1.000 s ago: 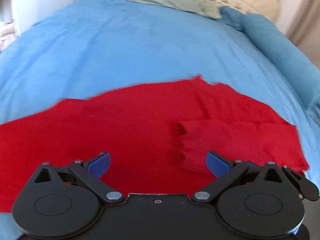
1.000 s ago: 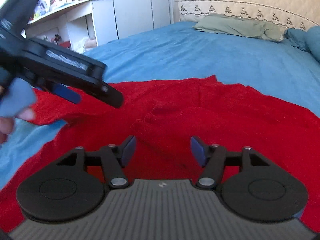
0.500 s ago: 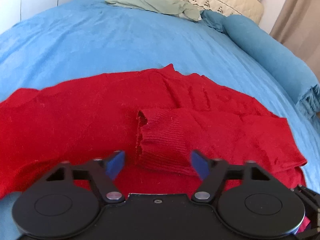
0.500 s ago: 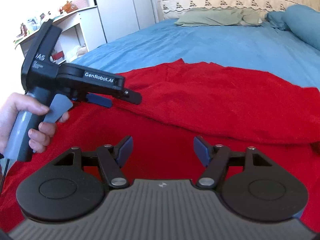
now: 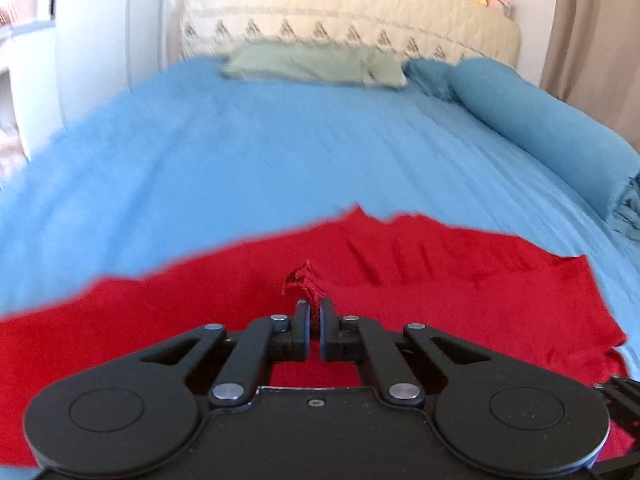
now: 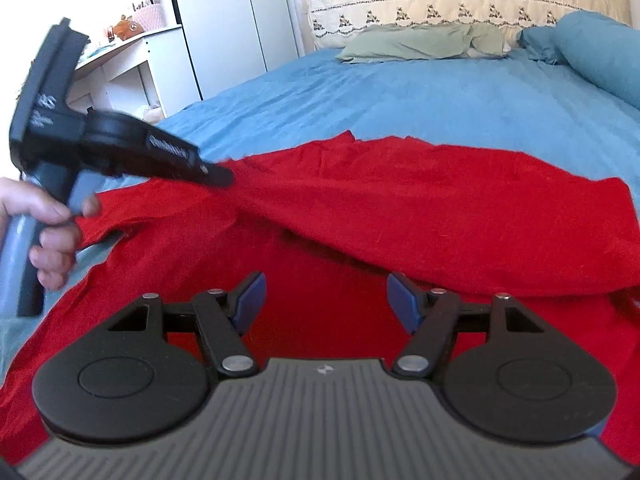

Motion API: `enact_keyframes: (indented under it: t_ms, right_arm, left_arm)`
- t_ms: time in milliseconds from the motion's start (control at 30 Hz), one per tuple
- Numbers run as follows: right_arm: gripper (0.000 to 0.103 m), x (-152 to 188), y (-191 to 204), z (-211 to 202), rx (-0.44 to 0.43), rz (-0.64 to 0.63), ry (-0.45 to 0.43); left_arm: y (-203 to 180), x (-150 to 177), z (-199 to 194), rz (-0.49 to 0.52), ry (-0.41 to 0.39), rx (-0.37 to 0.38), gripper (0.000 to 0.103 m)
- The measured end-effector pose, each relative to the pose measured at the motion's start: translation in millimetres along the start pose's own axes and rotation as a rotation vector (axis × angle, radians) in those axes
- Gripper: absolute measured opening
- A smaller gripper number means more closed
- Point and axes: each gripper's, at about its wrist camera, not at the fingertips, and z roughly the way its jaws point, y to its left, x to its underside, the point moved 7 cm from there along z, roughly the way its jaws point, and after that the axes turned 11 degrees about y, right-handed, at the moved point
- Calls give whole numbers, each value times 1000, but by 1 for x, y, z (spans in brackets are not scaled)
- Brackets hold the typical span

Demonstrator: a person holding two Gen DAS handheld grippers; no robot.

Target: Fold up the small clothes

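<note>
Closed tight, left gripper (image 5: 314, 307), jaws just snapped together on the ribbed cuff (image 5: 301, 280) of the red sweater (image 5: 460, 300), a small tuft of knit poking out past the tips. Wide open over bare red knit, right gripper (image 6: 323, 294), nothing between the blue pads (image 6: 252, 294), hovering close above the cloth. Spread flat across the blue bedspread (image 5: 280, 152), that sweater, one sleeve crossed over the body and pulled taut toward the left tool in the right wrist view. Gripping the left handle at the frame's edge, a hand (image 6: 44, 236). Risk from here: only a thin pinch of cuff, likely to slip free on a fast lift or a long drag. Another: pulling with one tool alone, the body dragging and bunching along, ruining the flat lay. Possibly two layers caught in that pinch, cannot tell from here. Farther back, a green pillow (image 5: 316, 66), a blue bolster (image 5: 540, 124) and a cream headboard (image 5: 360, 16), well apart from the work, no snag hazard there.
</note>
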Motion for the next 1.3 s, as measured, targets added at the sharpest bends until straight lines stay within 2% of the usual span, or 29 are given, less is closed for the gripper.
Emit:
enact_keyframes:
  t_ms: [100,200,333,400,567,667,700,733,767,833,900,967,1100,1167,1200,1300]
  right_arm:
    - [83,-3,1,-2,3,-3,-6]
    - [83,-4,0,-3,12,-5,-9]
    - [83,-4,-10,0,67,12,3]
    - [83,-4,-21,-2,127,31,0]
    - [90,3,-59,-28,387,23,-19]
    - [90,12,-84,-38,459,2,-15]
    - [90,13,-92,-39,474,6,-9]
    - [89,14,-101,-40,486,11,-2]
    - [88,14,-106,-39,495,10,4]
    - [87,14,-115,-34,526,-17,23]
    - [87,15,-119,-26,563,-73,56]
    - [86,16,-122,-21,584,-134,64]
    - [76,12,-124,-10,596,-179,53]
    - [70,7,-128,-6,605,-149,39]
    - [62,5,-132,-6,607,-117,41]
    - [60,10,-154,-15,620,35,54]
  left_arm:
    - [26,-2,-10,-20,-29,-65,4]
    - [46,7,-5,-50,5,-77,4]
    - [49,19,2,-46,31,-87,4]
    - [50,21,0,-46,20,-97,4]
    - [63,26,1,-79,26,-144,4]
    - [67,29,6,-93,38,-129,6]
    - [67,31,6,-105,43,-127,13]
    - [68,31,4,-114,42,-131,37]
    - [67,30,0,-125,31,-133,71]
    - [64,27,-11,-133,-25,-132,89]
    - [59,22,-23,-115,-64,-130,89]
    - [53,19,-26,-98,-70,-124,89]
    - [41,14,-26,-75,-71,-115,89]
    - [36,14,-24,-68,-69,-111,89]
    - [34,14,-23,-64,-67,-110,89]
    - [30,16,-18,-47,-59,-108,89]
